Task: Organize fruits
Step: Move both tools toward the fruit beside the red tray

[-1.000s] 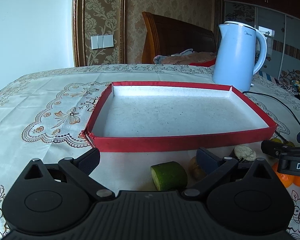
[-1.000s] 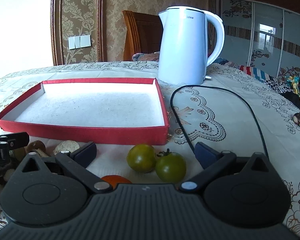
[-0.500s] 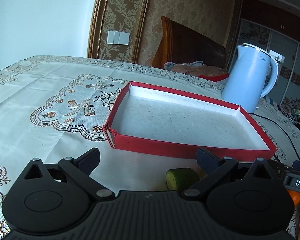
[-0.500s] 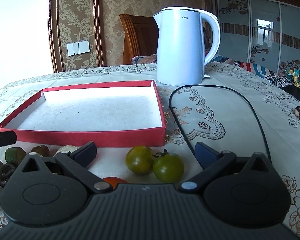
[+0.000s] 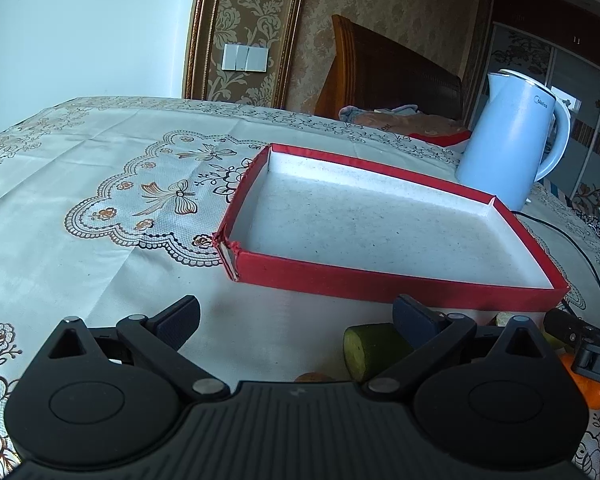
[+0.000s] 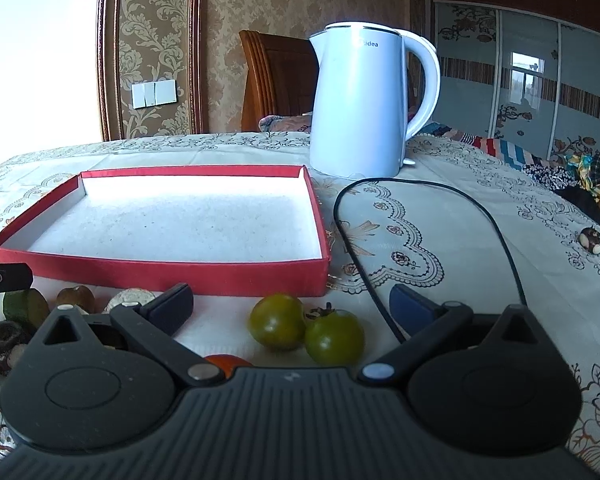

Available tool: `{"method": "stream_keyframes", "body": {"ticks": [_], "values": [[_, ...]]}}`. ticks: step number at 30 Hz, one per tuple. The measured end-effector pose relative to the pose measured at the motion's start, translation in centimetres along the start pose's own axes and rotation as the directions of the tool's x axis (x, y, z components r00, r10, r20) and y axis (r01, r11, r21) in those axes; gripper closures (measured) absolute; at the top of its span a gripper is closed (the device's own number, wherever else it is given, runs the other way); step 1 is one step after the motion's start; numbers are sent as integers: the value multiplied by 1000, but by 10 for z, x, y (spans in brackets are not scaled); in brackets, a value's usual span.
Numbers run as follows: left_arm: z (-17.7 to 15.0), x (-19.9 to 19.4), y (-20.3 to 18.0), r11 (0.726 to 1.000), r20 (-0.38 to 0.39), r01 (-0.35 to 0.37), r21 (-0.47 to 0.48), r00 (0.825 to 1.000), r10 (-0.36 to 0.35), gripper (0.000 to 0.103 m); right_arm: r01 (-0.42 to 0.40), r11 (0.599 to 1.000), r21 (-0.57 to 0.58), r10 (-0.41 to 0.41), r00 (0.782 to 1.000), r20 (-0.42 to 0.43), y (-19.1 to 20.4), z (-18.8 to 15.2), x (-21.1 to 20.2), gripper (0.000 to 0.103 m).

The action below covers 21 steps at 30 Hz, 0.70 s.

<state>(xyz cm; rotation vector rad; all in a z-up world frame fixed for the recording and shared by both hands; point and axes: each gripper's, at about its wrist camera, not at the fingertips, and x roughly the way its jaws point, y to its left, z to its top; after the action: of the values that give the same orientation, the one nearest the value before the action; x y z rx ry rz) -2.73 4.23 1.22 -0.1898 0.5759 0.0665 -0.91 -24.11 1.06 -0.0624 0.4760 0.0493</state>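
Note:
A shallow red tray [image 5: 380,276] [image 6: 172,272] with a white floor sits bare on the tablecloth. In the right wrist view two green tomatoes [image 6: 276,322] [image 6: 334,338] lie between my right gripper's fingers; that right gripper [image 6: 292,306] is open. An orange-red fruit [image 6: 222,362] peeks out just under it. At the left are a green cut piece [image 6: 18,308] and brown nut-like fruits [image 6: 76,298]. My left gripper [image 5: 296,314] is open above the cloth, with the green cut piece [image 5: 374,350] beside its right finger. An orange fruit [image 5: 590,390] lies at the far right.
A pale blue electric kettle [image 6: 360,104] [image 5: 508,140] stands behind the tray's right corner, its black cord [image 6: 440,220] looping over the cloth toward me. A small brown fruit and green piece [image 6: 592,240] lie at the far right. A wooden chair [image 5: 384,76] stands behind the table.
The left gripper has swung left and risen, so the tray now sits right of centre in its view. The right gripper has barely moved; the green tomatoes stay between its fingers.

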Motion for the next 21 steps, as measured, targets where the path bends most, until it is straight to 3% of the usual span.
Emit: {"method": "stream_keyframes", "body": {"ticks": [5, 16, 21], "values": [[0, 1, -1, 999, 3, -39, -4, 999, 39, 0, -3, 1000, 9, 3, 1000, 2, -2, 0, 0, 0], [1, 1, -1, 999, 8, -48, 3, 999, 48, 0, -27, 999, -17, 27, 999, -33, 2, 1, 6, 0], [1, 2, 0, 999, 8, -46, 4, 999, 46, 0, -54, 998, 18, 54, 999, 5, -7, 0, -4, 0]]}}
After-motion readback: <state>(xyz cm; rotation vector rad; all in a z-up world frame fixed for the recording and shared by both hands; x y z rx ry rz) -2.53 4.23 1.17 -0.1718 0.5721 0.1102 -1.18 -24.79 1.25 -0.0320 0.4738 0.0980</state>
